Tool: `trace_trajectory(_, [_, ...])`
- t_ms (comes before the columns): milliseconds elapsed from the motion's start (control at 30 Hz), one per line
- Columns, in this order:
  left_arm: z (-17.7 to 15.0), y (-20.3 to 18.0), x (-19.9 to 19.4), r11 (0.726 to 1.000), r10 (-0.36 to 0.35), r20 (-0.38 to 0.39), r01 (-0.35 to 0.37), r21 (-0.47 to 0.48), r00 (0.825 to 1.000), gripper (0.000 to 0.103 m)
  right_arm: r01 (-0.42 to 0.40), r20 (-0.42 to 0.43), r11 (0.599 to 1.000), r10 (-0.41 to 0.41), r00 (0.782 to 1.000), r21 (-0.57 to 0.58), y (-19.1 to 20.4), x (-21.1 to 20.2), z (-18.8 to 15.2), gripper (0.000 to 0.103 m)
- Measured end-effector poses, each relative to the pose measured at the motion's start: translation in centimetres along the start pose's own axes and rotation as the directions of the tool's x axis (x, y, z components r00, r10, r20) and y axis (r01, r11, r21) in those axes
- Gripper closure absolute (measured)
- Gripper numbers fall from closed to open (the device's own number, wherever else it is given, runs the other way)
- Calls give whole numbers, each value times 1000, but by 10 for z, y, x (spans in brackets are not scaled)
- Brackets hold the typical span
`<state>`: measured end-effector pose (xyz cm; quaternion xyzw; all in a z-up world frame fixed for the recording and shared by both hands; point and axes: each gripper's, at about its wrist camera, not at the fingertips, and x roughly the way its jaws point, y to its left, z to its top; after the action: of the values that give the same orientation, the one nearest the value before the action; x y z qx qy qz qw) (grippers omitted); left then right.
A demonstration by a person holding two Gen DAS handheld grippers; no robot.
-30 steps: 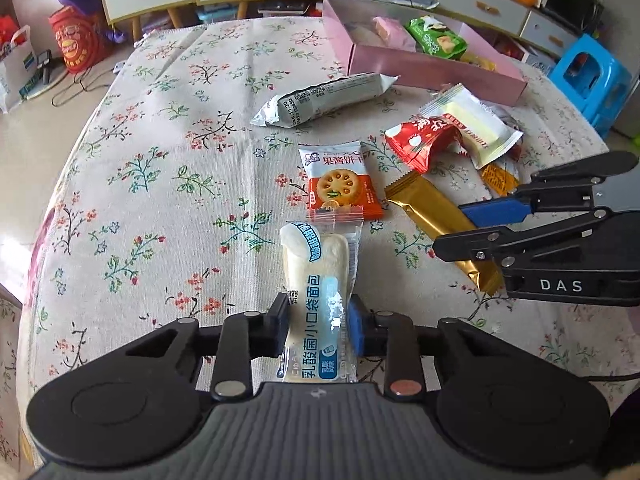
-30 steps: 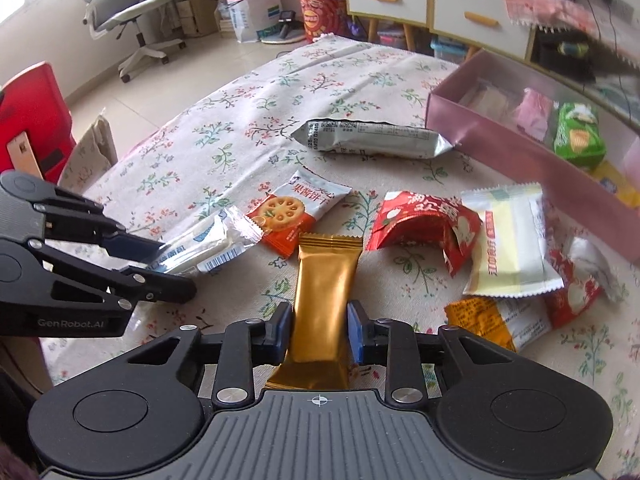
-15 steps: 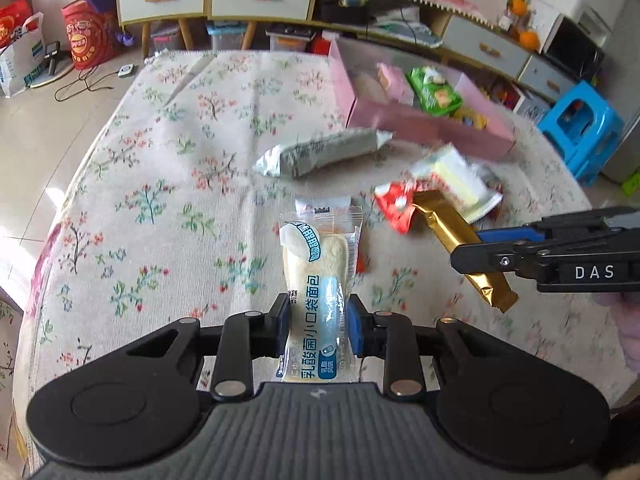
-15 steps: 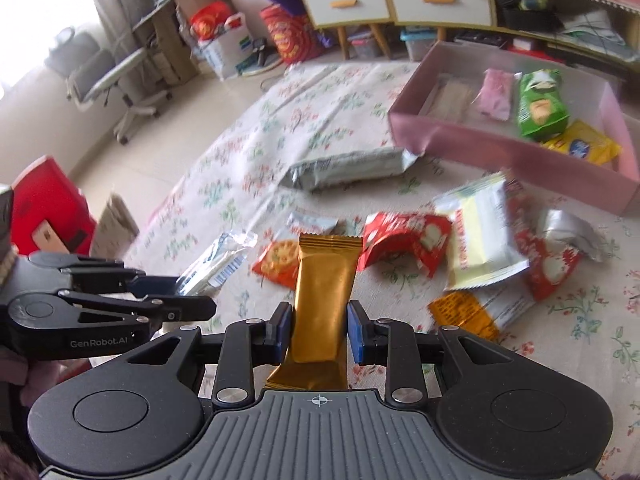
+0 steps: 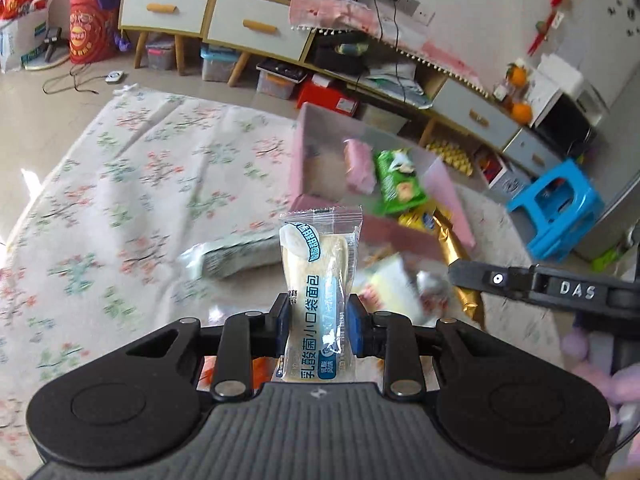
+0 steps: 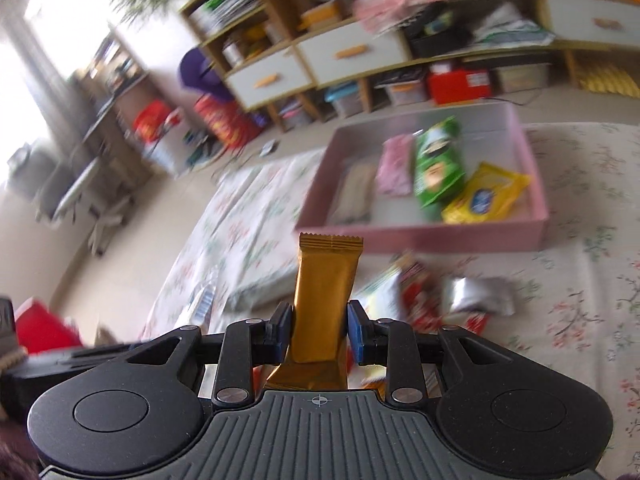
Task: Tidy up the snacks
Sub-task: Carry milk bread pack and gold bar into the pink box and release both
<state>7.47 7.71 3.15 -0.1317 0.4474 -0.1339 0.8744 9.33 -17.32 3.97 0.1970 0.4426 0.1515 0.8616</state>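
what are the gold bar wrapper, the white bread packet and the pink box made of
Gold bar wrapper: likely metallised film, shiny with a crimped end. White bread packet: thin glossy plastic, its top seal clear. Pink box: probably matte cardboard, with flat, stiff walls.

Daylit room, both views smeared by motion blur

In the right wrist view a strong white glare floods in from the window at upper left and washes out that corner; the shelves and pink box are streaked, while the gold bar close to the lens stays crisp. In the left wrist view the light is even and soft, with a small bright sun patch on the floral cloth at the left edge; the cloth and snacks are blurred, the white bread packet sharp. Fisheye bending curves the drawers and walls toward the edges.
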Motion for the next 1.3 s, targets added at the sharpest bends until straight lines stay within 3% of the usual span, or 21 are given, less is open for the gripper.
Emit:
trace_trajectory(333, [53, -41, 60, 999, -43, -51, 45, 19, 998, 77, 107, 107, 990, -117, 987, 97, -45, 10, 62, 75])
trace_trajectory(467, [68, -52, 91, 997, -38, -126, 46, 61, 991, 77, 146, 147, 984, -161, 976, 105, -60, 19, 81, 75])
trace_trajectory(700, [82, -61, 134, 993, -10, -267, 42, 114, 964, 77, 187, 145, 975, -203, 968, 117, -87, 56, 88, 75])
trace_trajectory(933, [91, -64, 151, 986, 11, -279, 35, 160, 960, 77, 184, 133, 977, -197, 971, 106, -103, 83, 92, 75])
trace_trajectory(1300, [94, -61, 162, 975, 7, -234, 45, 216, 972, 77, 173, 154, 979, -188, 970, 107, -111, 96, 95, 75])
